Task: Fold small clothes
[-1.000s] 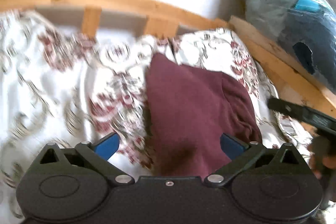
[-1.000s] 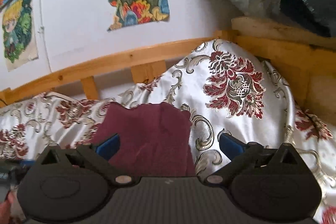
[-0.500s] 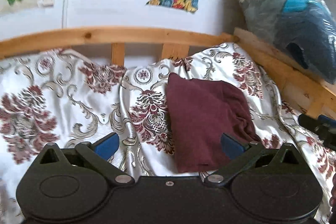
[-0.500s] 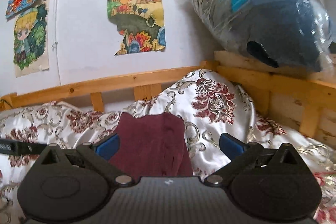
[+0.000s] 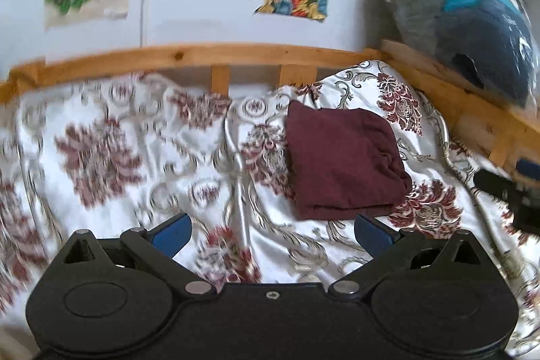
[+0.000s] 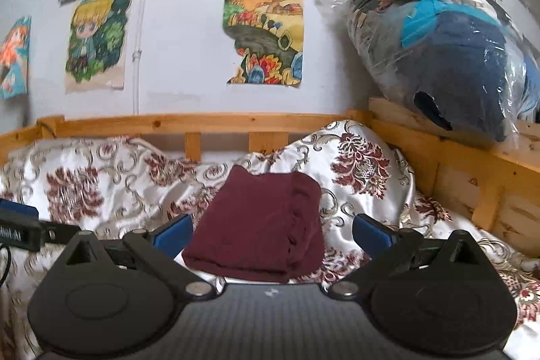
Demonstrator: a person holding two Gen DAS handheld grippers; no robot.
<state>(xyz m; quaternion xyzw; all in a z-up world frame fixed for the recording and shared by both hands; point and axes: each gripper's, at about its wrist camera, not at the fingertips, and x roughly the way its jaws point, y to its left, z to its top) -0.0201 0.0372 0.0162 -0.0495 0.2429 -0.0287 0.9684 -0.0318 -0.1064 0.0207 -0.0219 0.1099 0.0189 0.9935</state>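
Fingers on both of your grippers stand wide apart and hold nothing: the left gripper [image 5: 271,233] hangs over the bedspread [image 5: 141,157] short of the cloth, and the right gripper [image 6: 271,233] sits lower, with the near edge of the cloth showing between its blue fingers [image 6: 173,233].

Your maroon garment [image 5: 341,161] lies right of centre in the left view, already folded into a rough rectangle on the bedspread, near the wooden bed rail [image 5: 209,54] at the corner of the bed. In the right view the same garment [image 6: 260,225] fills the lower middle of the frame.

Expect it to be light, soft and limp, probably a thin knit. It will sag and unfold if you lift it by one layer only. The bedspread beneath looks glossy and rumpled, so judge it slippery: the folded cloth may slide when you push on it instead of creasing.

The right edge of the garment shows gathered, wavy layers; that side looks bulkier and less tidy. If another fold is wanted, pinch all layers together at the two near corners, one gripper each, and keep the bedspread out of the pinch. Whether it is shorts or a shirt cannot be told.
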